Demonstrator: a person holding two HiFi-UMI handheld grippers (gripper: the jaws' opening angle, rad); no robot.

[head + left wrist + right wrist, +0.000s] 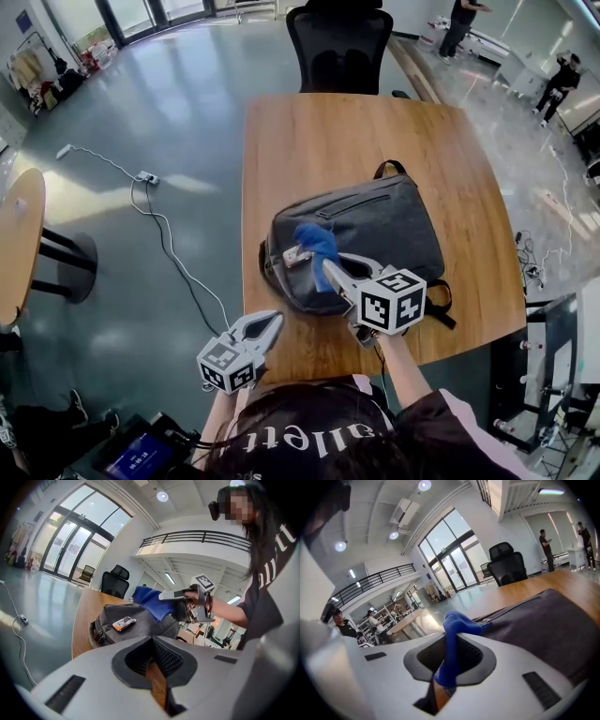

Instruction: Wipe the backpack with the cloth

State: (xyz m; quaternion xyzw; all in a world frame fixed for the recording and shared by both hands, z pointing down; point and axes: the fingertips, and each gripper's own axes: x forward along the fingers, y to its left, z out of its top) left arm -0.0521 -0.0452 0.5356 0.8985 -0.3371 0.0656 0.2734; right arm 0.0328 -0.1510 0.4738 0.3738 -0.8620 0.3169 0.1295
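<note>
Head view shows the right hand-held gripper (330, 270) clamped on a crumpled blue cloth (317, 244), whose free end appears to rest on the panel of a dark grey fabric backpack (375, 225) directly ahead of its jaws. The backpack lies flat on a rounded wooden surface (309, 141), top handle pointing away from that hand-held gripper. The left hand-held gripper (272, 323) hangs off to the side of the right one, at the near edge of the surface, apart from the backpack; its jaws are together with nothing between them. Judging by this, wiping is at most in its early part: the cloth sits on the corner nearest the jaws, and the wide stretch of fabric beyond them, up to the zip and handle, looks left to do. No mark tells wiped fabric from unwiped. A small orange-and-white tag (297, 254) lies just beside the cloth, too small to identify. The marker cube covers part of the near straps, and the bag's underside is hidden.
</note>
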